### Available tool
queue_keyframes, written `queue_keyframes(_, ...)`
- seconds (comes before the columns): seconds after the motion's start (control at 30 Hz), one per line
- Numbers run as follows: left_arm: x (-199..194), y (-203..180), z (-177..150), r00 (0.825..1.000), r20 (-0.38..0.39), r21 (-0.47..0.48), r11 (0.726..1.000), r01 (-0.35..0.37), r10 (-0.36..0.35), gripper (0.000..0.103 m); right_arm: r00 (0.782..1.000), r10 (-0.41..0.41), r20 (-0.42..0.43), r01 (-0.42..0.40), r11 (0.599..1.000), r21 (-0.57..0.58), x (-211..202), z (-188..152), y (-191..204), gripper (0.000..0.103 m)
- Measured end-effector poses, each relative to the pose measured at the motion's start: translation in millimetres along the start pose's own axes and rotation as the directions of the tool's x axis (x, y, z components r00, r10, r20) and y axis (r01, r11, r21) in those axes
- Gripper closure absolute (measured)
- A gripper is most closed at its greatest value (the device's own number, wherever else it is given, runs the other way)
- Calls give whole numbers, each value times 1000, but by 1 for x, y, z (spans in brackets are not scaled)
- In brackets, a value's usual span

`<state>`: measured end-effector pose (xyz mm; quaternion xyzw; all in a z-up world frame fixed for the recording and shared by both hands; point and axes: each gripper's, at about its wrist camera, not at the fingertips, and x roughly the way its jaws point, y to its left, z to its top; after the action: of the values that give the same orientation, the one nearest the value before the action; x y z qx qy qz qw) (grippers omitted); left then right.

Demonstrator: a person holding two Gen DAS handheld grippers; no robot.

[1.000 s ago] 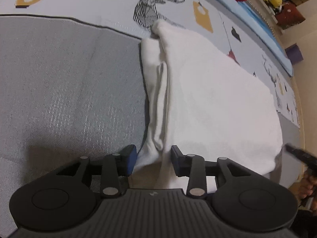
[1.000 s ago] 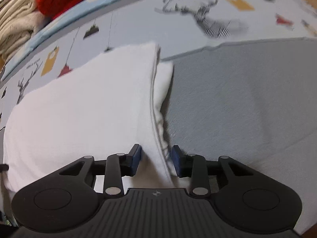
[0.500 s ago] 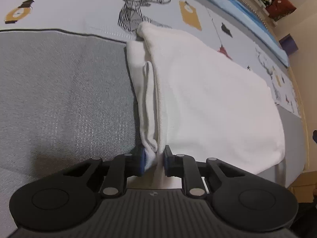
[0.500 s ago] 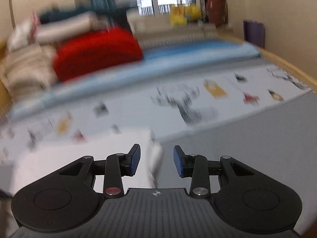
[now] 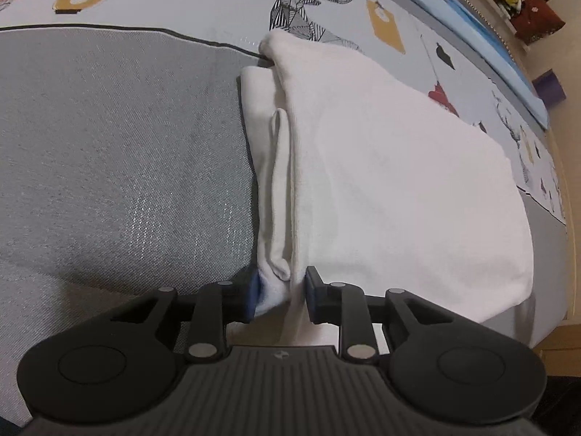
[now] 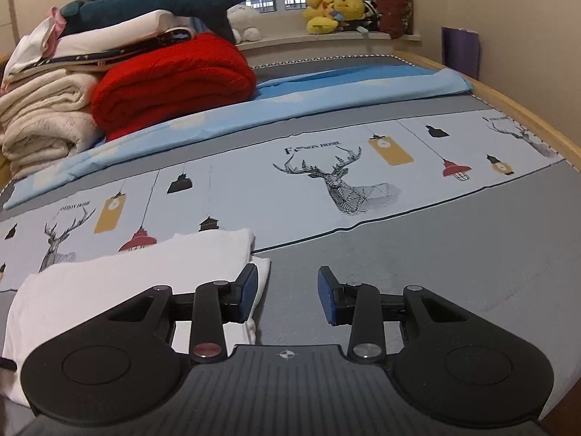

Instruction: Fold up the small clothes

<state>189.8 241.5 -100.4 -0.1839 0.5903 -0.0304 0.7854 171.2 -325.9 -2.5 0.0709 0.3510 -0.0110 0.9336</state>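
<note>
A red blanket (image 6: 170, 80) sits at the bed's (image 6: 435, 239) far left corner, touching stacked cream blankets (image 6: 43, 123) (yellow plush toys (image 6: 334, 11) line the windowsill).

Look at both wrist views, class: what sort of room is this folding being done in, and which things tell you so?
Most likely a bedroom. The white garment lies on a bed with a deer-print sheet, folded blankets including a red blanket are stacked at its far end, and plush toys sit on the windowsill.
</note>
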Motion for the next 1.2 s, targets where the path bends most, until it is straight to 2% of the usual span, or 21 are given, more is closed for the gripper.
queue_keyframes(0.07,3,-1,4,1000,-3,-12,1000,2,-2,75,1000,-3,-2,3,1000,-5,0,0,0,65)
queue_keyframes(0.17,3,-4,6,1000,5,2,1000,-8,8,80,1000,-7,-18,7,1000,-3,3,0,-5,65)
queue_keyframes(0.3,-7,-11,12,998,62,-8,1000,-30,31,84,1000,-7,-21,6,1000,-9,7,0,-9,65)
queue_keyframes(0.37,-19,-18,16,995,91,-5,999,-40,40,84,1000,-7,-25,6,1000,-14,9,-1,-12,65)
queue_keyframes(0.53,-33,-51,14,992,103,51,995,-81,76,85,1000,2,-30,-2,1000,-14,13,-5,-22,65)
queue_keyframes(0.6,-45,-65,17,988,156,49,998,-29,21,85,999,-1,-50,0,1000,-11,17,-7,-26,65)
queue_keyframes(0.67,-57,-84,21,975,214,46,997,56,-64,86,999,0,-51,0,1000,8,18,-6,-31,65)
queue_keyframes(0.73,-61,-111,23,959,240,61,988,143,-153,86,999,15,-44,-13,999,35,18,-5,-35,65)
queue_keyframes(0.8,-56,-145,24,947,239,96,975,198,-216,86,999,25,-41,-23,998,50,18,-4,-38,65)
queue_keyframes(0.97,-21,-245,20,925,168,202,930,307,-342,86,998,47,-34,-45,997,58,18,-3,-38,65)
queue_keyframes(1.07,4,-296,13,900,137,216,899,382,-415,86,998,55,-37,-52,996,66,18,-2,-39,67)
queue_keyframes(1.13,19,-325,5,886,110,215,881,421,-450,82,998,54,-39,-51,996,67,18,-1,-39,67)
queue_keyframes(1.2,30,-343,0,878,47,235,860,454,-476,70,998,56,-43,-53,997,64,20,-1,-37,67)
